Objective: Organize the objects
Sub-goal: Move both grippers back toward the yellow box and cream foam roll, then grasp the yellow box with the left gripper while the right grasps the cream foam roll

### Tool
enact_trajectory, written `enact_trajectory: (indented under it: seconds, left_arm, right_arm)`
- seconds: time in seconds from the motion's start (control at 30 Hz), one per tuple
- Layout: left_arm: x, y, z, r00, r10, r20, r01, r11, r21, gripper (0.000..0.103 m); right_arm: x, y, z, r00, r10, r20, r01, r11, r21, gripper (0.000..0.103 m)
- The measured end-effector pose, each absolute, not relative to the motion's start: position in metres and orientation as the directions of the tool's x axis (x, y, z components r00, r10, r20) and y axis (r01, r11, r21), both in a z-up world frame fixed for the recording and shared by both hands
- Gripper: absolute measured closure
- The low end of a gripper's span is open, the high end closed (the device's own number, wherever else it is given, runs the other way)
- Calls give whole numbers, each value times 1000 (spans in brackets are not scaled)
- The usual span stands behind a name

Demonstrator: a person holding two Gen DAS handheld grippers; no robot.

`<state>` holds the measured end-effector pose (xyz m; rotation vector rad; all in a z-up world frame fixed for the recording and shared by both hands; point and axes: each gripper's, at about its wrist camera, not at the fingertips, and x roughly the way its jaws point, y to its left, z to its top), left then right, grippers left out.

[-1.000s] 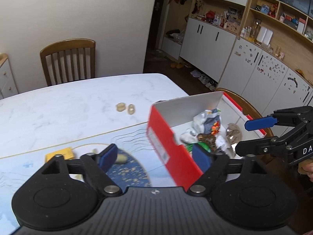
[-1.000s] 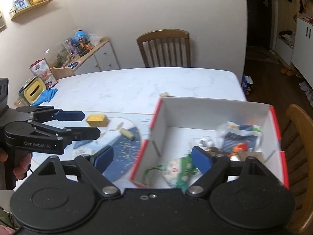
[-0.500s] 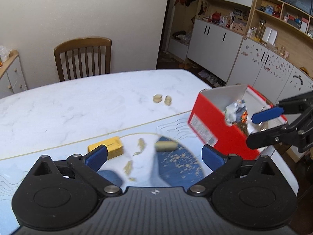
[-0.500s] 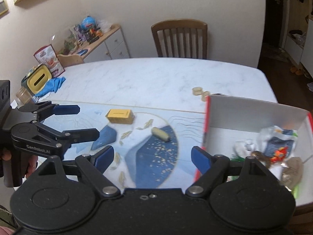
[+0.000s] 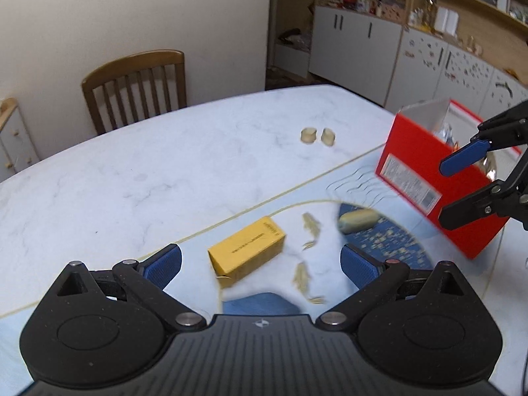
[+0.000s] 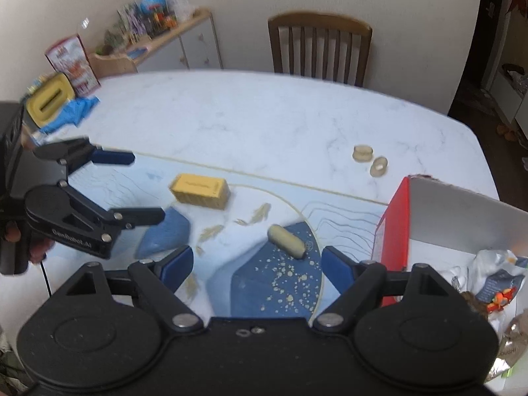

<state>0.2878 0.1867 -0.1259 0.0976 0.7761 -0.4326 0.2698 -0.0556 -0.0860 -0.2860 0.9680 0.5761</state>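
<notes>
Fingers of both grippers spread over the desk, nothing between them

The left gripper (image 5: 260, 264) has its fingers at their widest, above the yellow box (image 5: 247, 254) lying on the blue mat (image 6: 280, 277); the right gripper (image 6: 257, 264) is closing, its fingers apart above the tan cylinder (image 6: 286, 237) on the mat. The red box (image 6: 394, 217) stands open at the desk (image 6: 264, 115) edge with packets inside; two small round pieces (image 6: 369, 159) rest on the bare marble beyond

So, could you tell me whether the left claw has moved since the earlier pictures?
Yes. The left claw swung away from the red cardboard box toward the yellow carton.
</notes>
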Motion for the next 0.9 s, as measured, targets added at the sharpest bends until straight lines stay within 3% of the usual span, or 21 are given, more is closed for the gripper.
enact_trajectory:
  seconds: [0.57, 0.77, 0.9]
  left_arm:
    - [341, 186, -180, 566, -385, -729, 519, 854, -48, 0]
    - [346, 177, -186, 560, -401, -725, 563, 826, -22, 1]
    - [348, 175, -187, 556, -411, -722, 582, 813, -15, 5]
  right_arm:
    - [332, -12, -159, 350, 134, -927, -518, 852, -73, 25]
    - [344, -9, -173, 331, 99, -939, -529, 843, -97, 33]
    - [350, -8, -181, 308, 100, -946, -536, 840, -85, 45]
